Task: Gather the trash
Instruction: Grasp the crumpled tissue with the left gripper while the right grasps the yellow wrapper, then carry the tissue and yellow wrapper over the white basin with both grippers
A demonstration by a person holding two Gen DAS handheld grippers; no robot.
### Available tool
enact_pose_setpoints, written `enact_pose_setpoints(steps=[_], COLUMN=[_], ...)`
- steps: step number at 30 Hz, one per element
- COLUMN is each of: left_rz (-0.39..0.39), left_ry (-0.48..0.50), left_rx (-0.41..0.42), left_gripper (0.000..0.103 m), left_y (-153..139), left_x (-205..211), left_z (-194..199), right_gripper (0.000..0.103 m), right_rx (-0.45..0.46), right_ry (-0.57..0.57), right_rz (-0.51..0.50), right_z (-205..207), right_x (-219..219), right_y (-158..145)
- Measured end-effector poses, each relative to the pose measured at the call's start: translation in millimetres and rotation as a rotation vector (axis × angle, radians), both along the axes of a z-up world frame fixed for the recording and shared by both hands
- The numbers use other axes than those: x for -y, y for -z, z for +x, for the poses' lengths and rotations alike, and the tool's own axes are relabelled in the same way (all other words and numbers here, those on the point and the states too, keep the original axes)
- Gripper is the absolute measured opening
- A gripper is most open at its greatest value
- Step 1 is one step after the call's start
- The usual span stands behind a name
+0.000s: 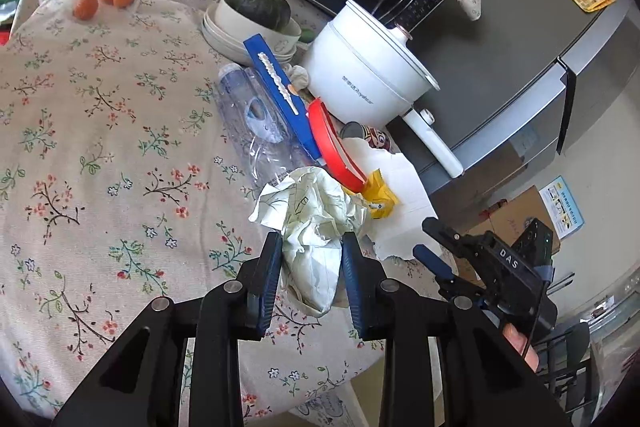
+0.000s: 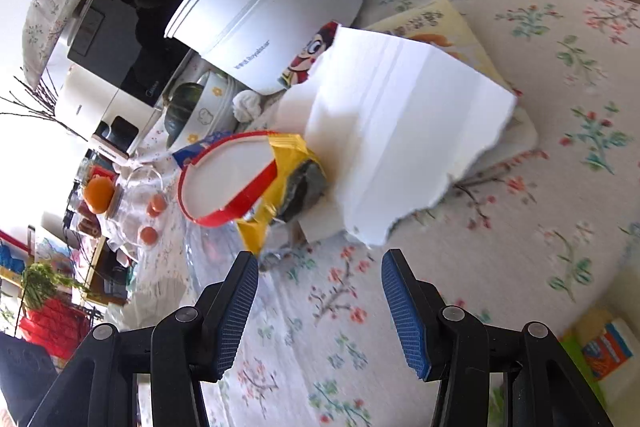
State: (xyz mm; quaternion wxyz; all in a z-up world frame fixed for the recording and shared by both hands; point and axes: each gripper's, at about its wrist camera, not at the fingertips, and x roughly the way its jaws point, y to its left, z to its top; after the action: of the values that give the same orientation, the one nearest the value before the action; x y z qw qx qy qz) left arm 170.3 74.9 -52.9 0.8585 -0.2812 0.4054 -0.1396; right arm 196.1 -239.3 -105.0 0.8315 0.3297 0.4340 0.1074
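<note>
Left gripper (image 1: 310,279) is clamped on a crumpled ball of pale paper (image 1: 316,227); both blue pads (image 1: 270,279) press its flanks, and the wad bulges above and below them. Judged step: carrying this piece of trash off the tabletop (image 1: 100,147). The grip sits low on a loose, springy wad, so the hold is best kept firm and the carry level; a trailing flap could catch the neighbouring litter.

Right gripper (image 2: 318,301) stands at a middling width with nothing between its pads, poised over the floral cloth just short of the torn white sheet (image 2: 400,131) and the yellow wrapper (image 2: 280,171).

Remaining trash lies clustered behind the wad: a flattened clear plastic bottle (image 1: 248,107), a blue packet (image 1: 280,95), a red-rimmed lid (image 1: 332,143), the yellow wrapper and the white sheet. The white electric pot (image 1: 360,75) and stacked bowls holding a dark squash (image 1: 256,7) stand close behind and are not to be knocked.

Clearances: the tabletop edge curves away just beside and below the left gripper, and the right gripper shows close at that side in the left wrist view, so a crossing path risks contact. Open cloth lies wide to the left of the wad; that is the freer way out. No bin is visible in either view.
</note>
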Motion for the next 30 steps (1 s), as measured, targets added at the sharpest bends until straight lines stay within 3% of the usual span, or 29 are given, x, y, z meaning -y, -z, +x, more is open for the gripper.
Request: enact_pose_setpoints(steps=[5,8,10,11,17,21,30], left_rz=[-0.007,-0.005,0.011,0.014,-0.004,0.011,0.008], left_ry=[-0.024,-0.014,-0.011,-0.008,0.002,0.011,0.024], left_rx=[0.009,0.02,0.027,0.03,0.036,0.045,0.054], left_gripper=[0.032,0.032,0.032,0.032,0.032,0.032,0.032], left_y=[-1.5,-2.9,-3.6,-3.8,-4.1,-5.9,-7.3], left_x=[-8.7,-7.2,-5.6,-5.0,-3.5,0.7,6.1], left_z=[5.3,8.7,9.2,9.2,9.2,7.7,3.8], right_gripper=[0.057,0.05,0.03,0.012,0.008,0.008,0.008], right_rx=[-0.057,-0.103,-0.128,-0.13,-0.035,-0.011,0.028], right_ry=[0.019,0.047,0.044,0.04,0.071,0.081,0.02], right_rz=[-0.007,-0.048,-0.072,-0.065,-0.001,0.082,0.121], right_z=[42.2,61.0,68.8,69.3,42.9,32.7,-15.3], right_x=[-28.9,-36.5,-40.9,-41.8,-31.6,-17.4,1.5], right_y=[5.0,14.1,20.0,21.4,0.9,-11.1,-31.6])
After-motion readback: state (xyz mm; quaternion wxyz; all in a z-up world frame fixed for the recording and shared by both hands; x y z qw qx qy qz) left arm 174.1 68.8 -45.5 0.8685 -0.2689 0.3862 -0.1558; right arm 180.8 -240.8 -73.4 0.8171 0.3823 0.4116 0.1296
